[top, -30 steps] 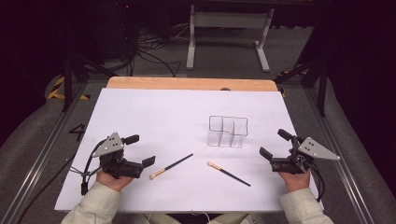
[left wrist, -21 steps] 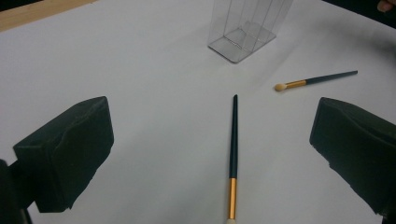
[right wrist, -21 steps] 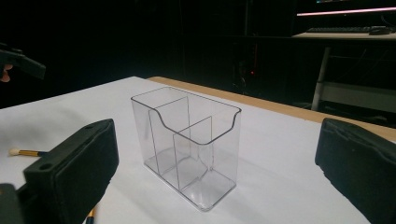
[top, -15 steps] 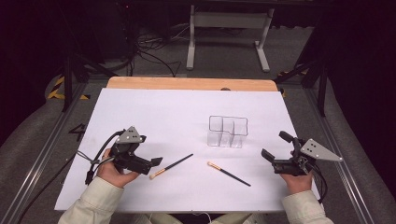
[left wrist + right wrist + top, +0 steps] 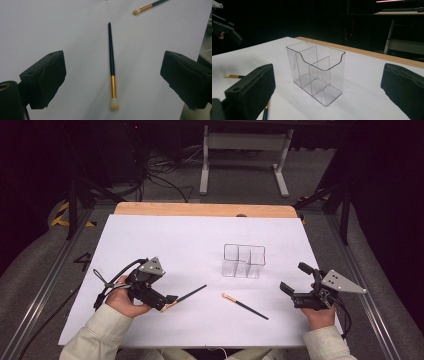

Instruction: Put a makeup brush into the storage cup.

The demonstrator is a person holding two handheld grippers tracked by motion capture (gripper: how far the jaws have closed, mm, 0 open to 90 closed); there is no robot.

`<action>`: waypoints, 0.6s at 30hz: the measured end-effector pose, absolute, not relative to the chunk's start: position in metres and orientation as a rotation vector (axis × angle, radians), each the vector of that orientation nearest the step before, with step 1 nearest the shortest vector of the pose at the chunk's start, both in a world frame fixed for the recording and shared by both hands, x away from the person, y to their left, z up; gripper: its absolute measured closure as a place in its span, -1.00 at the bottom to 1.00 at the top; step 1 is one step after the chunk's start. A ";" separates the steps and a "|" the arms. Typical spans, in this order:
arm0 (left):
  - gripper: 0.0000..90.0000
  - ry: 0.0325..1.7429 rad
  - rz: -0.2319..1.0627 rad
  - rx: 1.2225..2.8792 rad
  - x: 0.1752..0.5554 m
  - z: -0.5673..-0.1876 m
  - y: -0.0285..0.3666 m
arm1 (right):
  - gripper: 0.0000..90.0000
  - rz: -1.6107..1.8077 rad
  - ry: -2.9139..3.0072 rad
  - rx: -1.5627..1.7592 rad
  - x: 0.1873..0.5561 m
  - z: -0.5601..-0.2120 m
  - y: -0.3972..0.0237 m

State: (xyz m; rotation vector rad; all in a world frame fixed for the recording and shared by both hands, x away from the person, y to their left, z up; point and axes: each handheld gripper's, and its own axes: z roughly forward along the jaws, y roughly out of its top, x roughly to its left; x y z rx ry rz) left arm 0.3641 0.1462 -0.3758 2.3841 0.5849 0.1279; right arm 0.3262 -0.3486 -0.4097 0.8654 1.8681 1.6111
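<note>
The near brush (image 5: 112, 65) lies flat on the white table sheet (image 5: 165, 240), left of centre toward the person's edge, its pale bristle tip toward the left gripper (image 5: 167, 301) and its black handle running away toward the clear organizer (image 5: 243, 261). In the left gripper view we see the brush lying lengthwise in the gap, touching neither pad; the jaws stand wide, have just been closing slightly, and grip nothing. We judge the step in hand to be the approach for pickup. To do it well, we recommend lowering the pads to the sheet with the gold ferrule or lower handle centred between them, then closing across the shaft, not the soft bristles, and checking that the slim handle does not roll out. A second brush (image 5: 245, 305) lies well apart to the right and is no obstacle. The right gripper (image 5: 295, 287) rests near the right edge of the sheet, jaws wide and empty, facing the organizer, whose compartments stand empty and upright.
</note>
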 end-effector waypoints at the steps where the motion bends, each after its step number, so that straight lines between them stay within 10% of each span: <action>1: -0.83 0.581 0.121 2.396 0.365 -0.376 0.145 | -1.00 1.612 1.866 0.866 0.326 -0.410 -0.349; 18: -0.69 0.547 0.022 2.590 0.378 -0.382 0.130 | -1.00 1.606 1.858 0.875 0.319 -0.412 -0.355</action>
